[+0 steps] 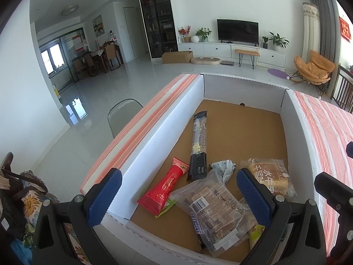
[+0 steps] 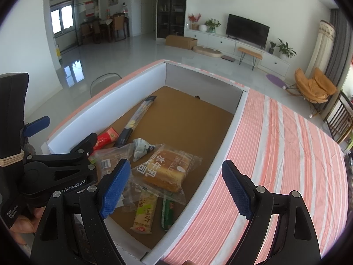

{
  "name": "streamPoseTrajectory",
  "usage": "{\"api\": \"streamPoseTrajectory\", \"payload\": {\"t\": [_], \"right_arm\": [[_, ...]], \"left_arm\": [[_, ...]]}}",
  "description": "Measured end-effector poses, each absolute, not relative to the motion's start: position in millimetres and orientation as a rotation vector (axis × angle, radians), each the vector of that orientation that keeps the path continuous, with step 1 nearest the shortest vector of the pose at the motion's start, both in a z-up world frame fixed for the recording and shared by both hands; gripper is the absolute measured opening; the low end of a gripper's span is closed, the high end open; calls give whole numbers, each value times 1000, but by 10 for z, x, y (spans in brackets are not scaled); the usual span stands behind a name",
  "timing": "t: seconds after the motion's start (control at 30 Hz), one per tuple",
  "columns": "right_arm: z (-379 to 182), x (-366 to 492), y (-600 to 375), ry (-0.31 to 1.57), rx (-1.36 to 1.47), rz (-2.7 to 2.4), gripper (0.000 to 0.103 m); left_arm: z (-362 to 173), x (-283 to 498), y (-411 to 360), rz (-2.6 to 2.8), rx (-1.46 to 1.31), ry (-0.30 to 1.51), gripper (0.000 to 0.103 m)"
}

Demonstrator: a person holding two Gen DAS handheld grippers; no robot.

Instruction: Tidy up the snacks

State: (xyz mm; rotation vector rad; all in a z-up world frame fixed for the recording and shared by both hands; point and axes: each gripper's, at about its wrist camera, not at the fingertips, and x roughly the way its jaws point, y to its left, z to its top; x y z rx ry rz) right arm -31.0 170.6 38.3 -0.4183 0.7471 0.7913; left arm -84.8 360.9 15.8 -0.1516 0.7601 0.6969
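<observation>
Several wrapped snacks (image 1: 211,207) in white box (image 1: 154,137), left tongs (image 1: 178,196) and right tongs (image 2: 176,190) wide open, empty.

This is a home, an open living room. A TV (image 1: 237,31) stands on a low white cabinet (image 1: 231,49) with potted plants (image 1: 278,40), near a tall dark display shelf (image 1: 157,17). An orange lounge chair (image 1: 313,68) sits by grey curtains (image 1: 326,17). Farther back are a dining table (image 1: 99,54) with wooden chairs and a painting (image 1: 98,25) on the wall, over glossy floor tiles (image 1: 106,88).
</observation>
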Motion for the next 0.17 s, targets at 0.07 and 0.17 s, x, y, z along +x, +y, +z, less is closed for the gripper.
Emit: {"api": "streamPoseTrajectory", "payload": {"t": [0.07,0.17], "right_arm": [[384,-310,1706,747,-417,792,87],[382,-312,1710,747,-417,792,87]], "left_arm": [[164,-854,3618,684,-174,760,103],[173,-859,3615,691,-174,755,103]]}}
